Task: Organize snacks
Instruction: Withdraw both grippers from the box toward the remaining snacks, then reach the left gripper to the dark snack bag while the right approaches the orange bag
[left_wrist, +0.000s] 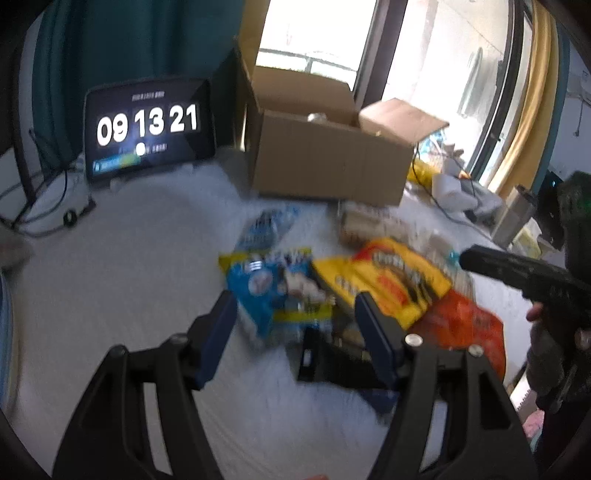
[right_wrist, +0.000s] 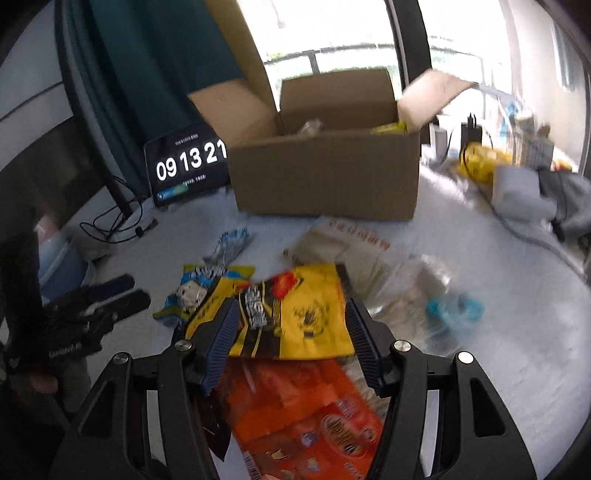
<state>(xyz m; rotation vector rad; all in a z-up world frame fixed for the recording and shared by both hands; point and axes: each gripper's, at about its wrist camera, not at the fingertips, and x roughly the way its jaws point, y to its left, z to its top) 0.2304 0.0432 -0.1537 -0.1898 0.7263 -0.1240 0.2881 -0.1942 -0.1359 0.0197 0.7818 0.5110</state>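
Both grippers gape empty; the right gripper straddles the yellow snack bag in front of the cardboard box, nearer than the left gripper.

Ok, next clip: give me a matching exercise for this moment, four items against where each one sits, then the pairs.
Items:
1. cardboard box
2. yellow snack bag
3. orange snack bag
4. tablet clock

Places:
A. nearest the camera, under the right gripper
B. left of the box, propped upright
C. between the open fingers of the right gripper
D. at the back of the table, flaps open

Pairs: 1-D, 2-C, 3-A, 4-B
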